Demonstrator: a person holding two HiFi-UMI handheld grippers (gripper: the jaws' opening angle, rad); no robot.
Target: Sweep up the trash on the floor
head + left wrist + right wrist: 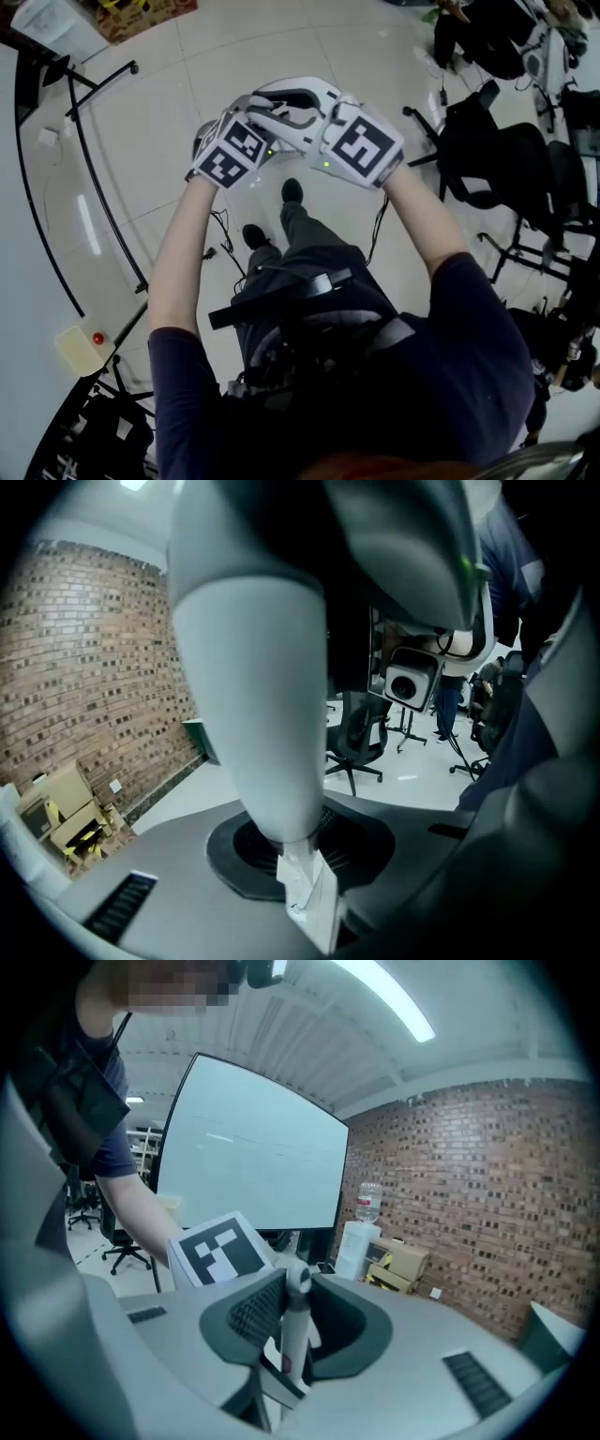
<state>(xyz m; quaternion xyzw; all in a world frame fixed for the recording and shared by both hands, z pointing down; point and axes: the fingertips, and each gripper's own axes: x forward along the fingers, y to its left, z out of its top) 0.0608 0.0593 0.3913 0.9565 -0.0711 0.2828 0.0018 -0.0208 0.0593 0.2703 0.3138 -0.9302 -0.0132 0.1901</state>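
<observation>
I am holding both grippers raised close together over the floor [159,131]. The fingers [225,855] of the left gripper [300,850] are pinching a thick white handle [253,686]; the right gripper [298,1330] is pinching a thin white rod [296,1293].

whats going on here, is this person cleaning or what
A standing person holds a gripper in each hand, both held close together above the tiled floor. The right gripper is shut on a thin white handle with a hole at its end; the left gripper grips a thicker pale shaft. Their lower ends are out of view.
</observation>
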